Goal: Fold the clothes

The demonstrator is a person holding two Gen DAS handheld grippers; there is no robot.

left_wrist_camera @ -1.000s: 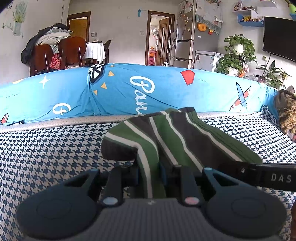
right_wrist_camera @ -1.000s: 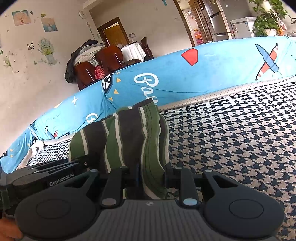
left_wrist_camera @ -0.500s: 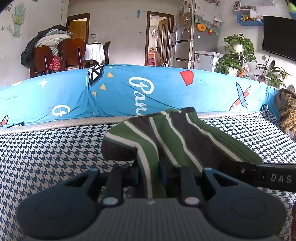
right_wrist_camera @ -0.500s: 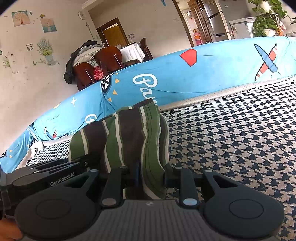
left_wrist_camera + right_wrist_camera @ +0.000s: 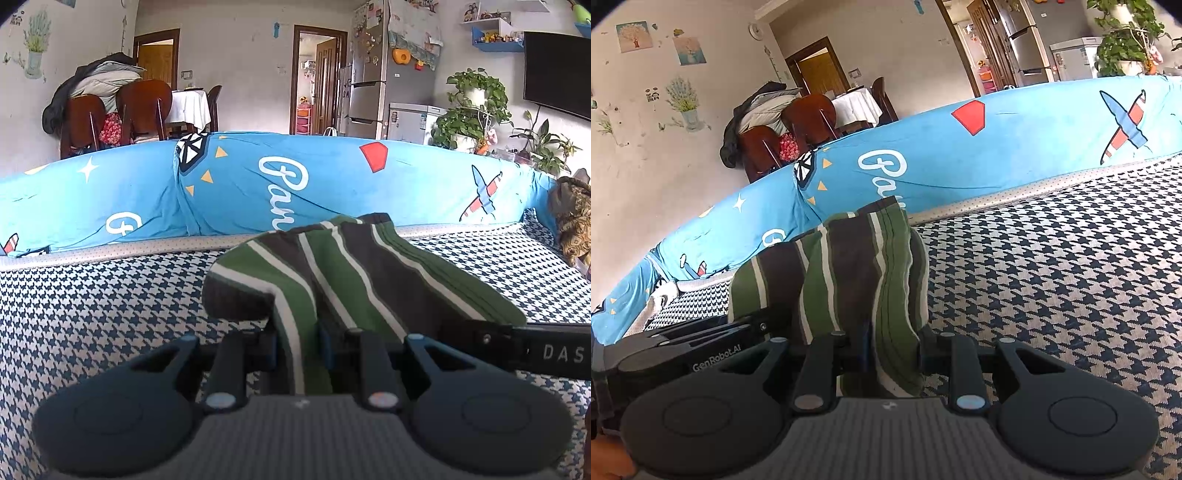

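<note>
A green, dark brown and white striped garment (image 5: 354,277) is folded into a thick bundle on the houndstooth surface (image 5: 92,302). My left gripper (image 5: 297,347) is shut on its near edge. My right gripper (image 5: 892,350) is shut on the same garment (image 5: 849,273), which bulges up between the fingers. In the left wrist view the right gripper's body (image 5: 535,350) lies across the garment's right side. In the right wrist view the left gripper's body (image 5: 687,350) lies at the garment's left. The fingertips are hidden by cloth.
A blue printed cushion wall (image 5: 295,184) runs along the far edge of the surface. A brown patterned cloth (image 5: 572,221) lies at the far right. Chairs, a fridge and plants stand in the room beyond.
Hardly anything differs. Both grippers stay shut on the striped garment, with only a slight shift of both views.
</note>
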